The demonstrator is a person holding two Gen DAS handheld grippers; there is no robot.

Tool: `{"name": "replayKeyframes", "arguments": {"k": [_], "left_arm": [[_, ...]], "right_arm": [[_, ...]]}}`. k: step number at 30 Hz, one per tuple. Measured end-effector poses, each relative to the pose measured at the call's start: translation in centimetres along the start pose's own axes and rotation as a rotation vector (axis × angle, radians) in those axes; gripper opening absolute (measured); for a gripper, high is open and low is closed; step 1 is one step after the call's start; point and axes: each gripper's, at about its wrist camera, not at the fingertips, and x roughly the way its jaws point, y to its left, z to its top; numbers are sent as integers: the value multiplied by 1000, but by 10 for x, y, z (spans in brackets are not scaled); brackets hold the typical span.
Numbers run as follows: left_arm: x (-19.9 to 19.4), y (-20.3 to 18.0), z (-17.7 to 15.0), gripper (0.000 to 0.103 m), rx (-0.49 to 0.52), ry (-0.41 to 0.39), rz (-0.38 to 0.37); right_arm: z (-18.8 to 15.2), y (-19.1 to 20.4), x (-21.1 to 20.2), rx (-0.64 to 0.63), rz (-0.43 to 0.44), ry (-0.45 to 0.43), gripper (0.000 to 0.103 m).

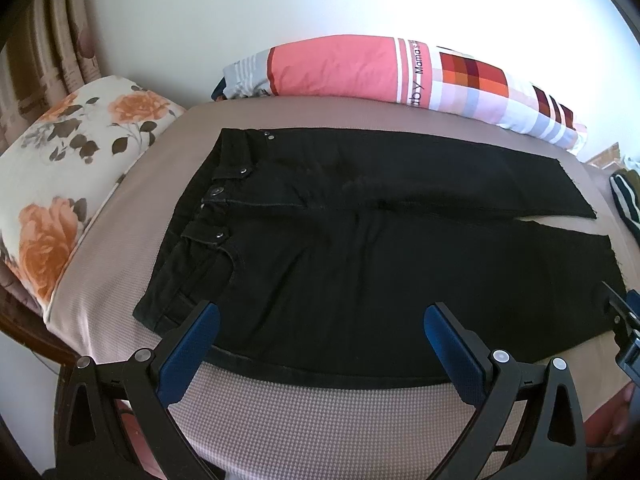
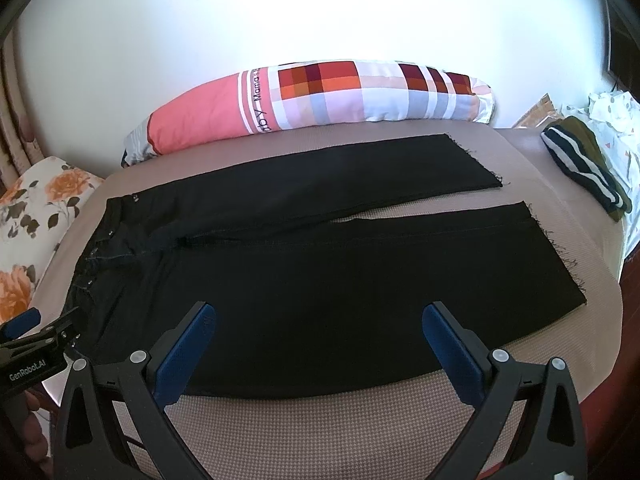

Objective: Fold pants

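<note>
Left gripper (image 1: 322, 320): jaws spread wide, nothing between the blue pads, hovering at the near edge of the pants, close to the waistband corner.
Right gripper (image 2: 319, 320): also released, fingers apart and empty, poised over the near leg of the pants.
Pants (image 2: 304, 280): black, laid flat and unfolded on the bed, waistband to the left, both legs running right with a narrow gap between them.
Waistband (image 1: 208, 208): button and rivets facing up, on the side of the pants nearest the floral pillow.
Hems (image 2: 556, 256): frayed threads showing at the right ends of the pants.
Bed (image 2: 320, 420): pinkish textured cover under the pants.
Checked pillow (image 2: 320, 96): beyond the pants, along the wall.
Floral pillow (image 1: 68, 168): left of the pants.
Striped garment (image 2: 580, 168): right of the pants, apart from the hems.
</note>
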Motion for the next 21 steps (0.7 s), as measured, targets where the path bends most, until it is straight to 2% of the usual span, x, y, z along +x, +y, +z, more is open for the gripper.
{"name": "replayKeyframes", "arguments": {"k": [21], "left_arm": [[5, -4, -2, 102, 8, 12, 1]], "right_arm": [[1, 0, 2, 4, -3, 7, 103]]}}
